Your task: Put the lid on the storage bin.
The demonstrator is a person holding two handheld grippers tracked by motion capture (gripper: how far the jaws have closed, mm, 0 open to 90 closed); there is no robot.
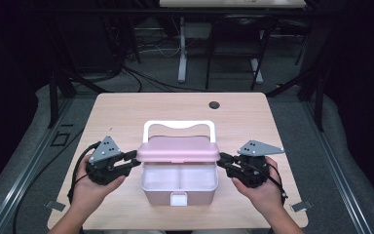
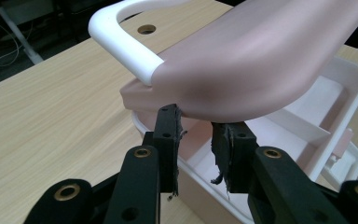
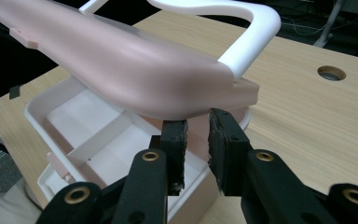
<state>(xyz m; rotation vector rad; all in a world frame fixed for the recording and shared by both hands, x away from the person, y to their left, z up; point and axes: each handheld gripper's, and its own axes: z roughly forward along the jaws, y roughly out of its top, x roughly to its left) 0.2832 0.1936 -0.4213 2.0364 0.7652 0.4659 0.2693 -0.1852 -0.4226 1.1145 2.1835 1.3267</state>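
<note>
A pink box sits at the middle of the table, its lid [image 1: 177, 148] raised at a slant over the white divided tray [image 1: 148, 181] inside. A white handle [image 1: 179, 125] arches behind the lid. My left gripper [image 1: 135, 158] is at the lid's left end and my right gripper [image 1: 222, 160] at its right end. In the left gripper view the jaw tips [image 2: 196, 123] sit just under the lid's [image 2: 261, 56] corner, apart, with nothing pinched between them. The right gripper's tips [image 3: 196, 122] stand likewise beneath the lid [image 3: 121, 65], a narrow empty gap between the pads.
The box's front latch [image 1: 178, 199] faces the near table edge. A round cable hole [image 1: 214, 105] lies in the wooden tabletop [image 1: 126, 112] behind the box. Dark floor, cables and desk legs lie beyond the far edge.
</note>
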